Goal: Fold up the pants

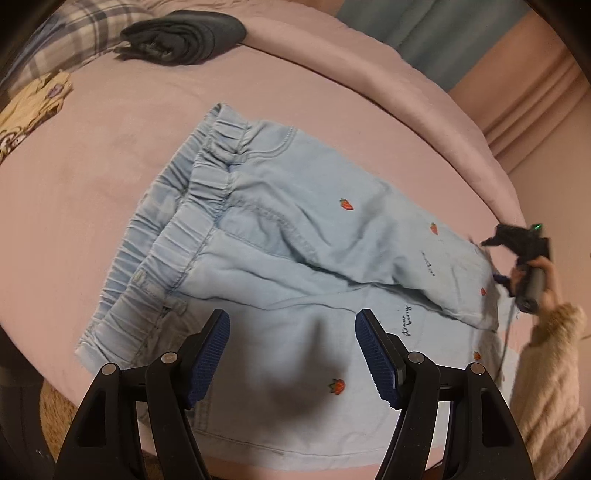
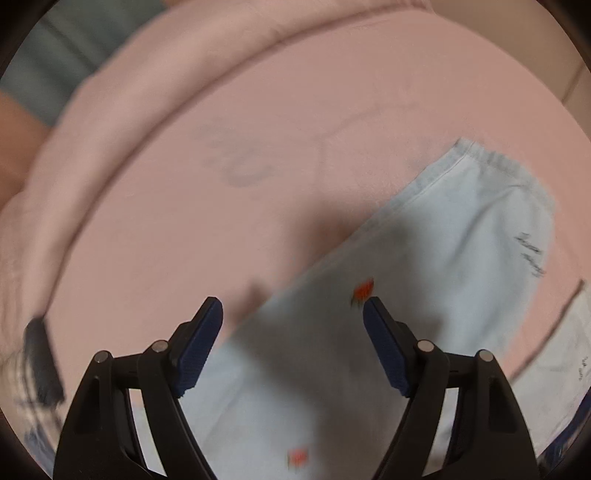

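Light blue pants (image 1: 280, 236) with small red strawberries lie flat on the pink bed sheet (image 1: 110, 155), their gathered elastic waistband (image 1: 192, 206) toward the upper left. My left gripper (image 1: 291, 350) hovers open over the seat of the pants, nothing between its blue pads. In the left wrist view the right gripper (image 1: 517, 258) appears at the far right by the leg end, held by a hand in a cream sleeve. The blurred right wrist view shows a pants leg (image 2: 424, 266) running to its hem (image 2: 491, 158). My right gripper (image 2: 293, 321) stands open above that leg, empty.
A folded dark grey garment (image 1: 184, 35) and a plaid cloth (image 1: 81, 33) lie at the back of the bed. A yellowish patterned garment (image 1: 29, 107) sits at the far left. The raised pink bed edge (image 1: 388, 74) curves along the right, with a teal curtain (image 1: 424, 22) behind.
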The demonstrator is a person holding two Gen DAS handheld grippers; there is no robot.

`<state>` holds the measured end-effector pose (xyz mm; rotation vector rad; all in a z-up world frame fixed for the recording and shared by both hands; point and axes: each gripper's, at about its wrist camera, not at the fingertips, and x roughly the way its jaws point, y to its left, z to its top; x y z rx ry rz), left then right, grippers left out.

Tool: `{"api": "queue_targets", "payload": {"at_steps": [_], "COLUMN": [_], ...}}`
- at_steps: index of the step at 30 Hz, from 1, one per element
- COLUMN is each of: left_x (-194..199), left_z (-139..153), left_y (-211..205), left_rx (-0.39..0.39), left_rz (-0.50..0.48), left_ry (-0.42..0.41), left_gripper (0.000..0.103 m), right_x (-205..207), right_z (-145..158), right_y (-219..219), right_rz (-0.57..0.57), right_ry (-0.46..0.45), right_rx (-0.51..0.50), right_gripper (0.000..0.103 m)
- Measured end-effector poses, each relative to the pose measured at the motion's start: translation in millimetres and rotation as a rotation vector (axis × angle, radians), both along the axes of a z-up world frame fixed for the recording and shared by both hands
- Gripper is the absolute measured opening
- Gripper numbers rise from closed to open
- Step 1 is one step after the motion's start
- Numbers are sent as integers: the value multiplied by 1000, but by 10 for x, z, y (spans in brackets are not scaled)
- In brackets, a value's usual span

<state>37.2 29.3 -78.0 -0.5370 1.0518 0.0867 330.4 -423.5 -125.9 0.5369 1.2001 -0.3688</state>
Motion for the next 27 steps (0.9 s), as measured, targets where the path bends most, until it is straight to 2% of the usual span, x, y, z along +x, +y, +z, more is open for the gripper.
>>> {"api": "queue_targets", "payload": {"at_steps": [2,3,4,5,6,7,9,11,13,14,17,19,21,23,25,27], "left_x": [-17,-11,10,21,38,58,90,148,202,238,380,513,687,853,1013,1230], "left_z": [-6,-5,-6,-4,8,17,86,169,240,270,326,335,318,286,242,126], "left_y": [33,40,62,67,63,84,86,96,79,68,59,70,75,84,77,85], "left_rx": [-1,-5,-15,-28,-46,-64,-109,-134,-153,-165,-234,-264,-270,-273,-277,-238], "left_rz": [5,7,8,8,5,1,-17,-19,-14,-16,-26,-19,-8,-2,-5,23], "left_ry": [-4,-3,-4,-3,-3,-10,-40,-65,-91,-103,-126,-137,-120,-107,-94,-29], "left_gripper": [71,71,71,71,71,71,71,77,81,82,83,84,85,85,85,85], "right_x": [96,109,115,110,89,66,-78,-315,-753,-1120,-1986,-2459,-2874,-3044,-3010,-3054], "right_z": [-216,-226,-192,-165,-130,-114,-31,205,563,785,1043,955,749,392,121,-6], "right_y": [-70,-62,-11,21,46,42,-70,-175,-240,-261,-291,-308,-347,-469,-598,-562], "right_rz": [-42,-36,-21,-17,-10,2,7,24,49,69,98,95,72,51,35,27], "right_ry": [42,43,39,46,38,23,-38,-156,-324,-437,-581,-598,-548,-461,-387,-356], "right_rx": [3,-16,-68,-114,-181,-188,-83,7,83,126,180,179,147,144,157,178], "right_gripper": [71,65,42,23,12,9,6,5,5,5,5,5,5,5,5,5]}}
